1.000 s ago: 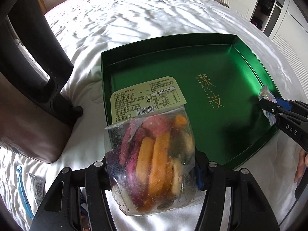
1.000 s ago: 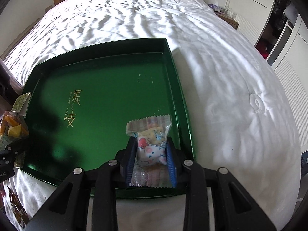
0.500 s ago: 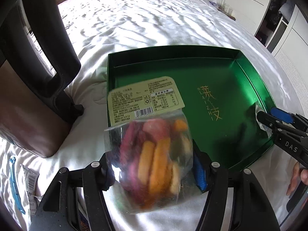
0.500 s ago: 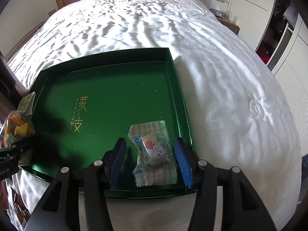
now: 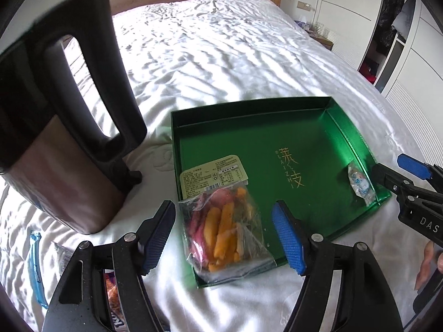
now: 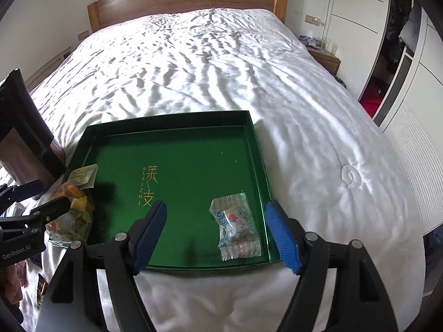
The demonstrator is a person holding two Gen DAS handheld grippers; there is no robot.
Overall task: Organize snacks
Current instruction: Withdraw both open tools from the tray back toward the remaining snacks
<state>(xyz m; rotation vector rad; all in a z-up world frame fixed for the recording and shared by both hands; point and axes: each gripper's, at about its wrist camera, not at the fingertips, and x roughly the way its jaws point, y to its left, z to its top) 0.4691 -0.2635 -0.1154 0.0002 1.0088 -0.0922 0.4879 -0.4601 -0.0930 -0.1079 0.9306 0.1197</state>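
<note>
Bed [image 5: 221, 63]: kettle [image 5: 63, 149] fully shown only leftward.

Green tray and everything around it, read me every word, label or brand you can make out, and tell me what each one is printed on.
"LAIZHI", gold, beside large gold Chinese characters: floor of the green tray.
"DAS", cut off at the picture's edge: right hand-held gripper.
"GenRobot.AI": left hand-held gripper.
Label on the dried fruit bag: print and barcode too small to read.
Candy packet: cartoon and blue characters, unreadable.

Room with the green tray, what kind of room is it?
A bedroom, most likely: the green tray sits on a big bed with a wooden headboard, and wardrobe doors stand alongside.
</note>
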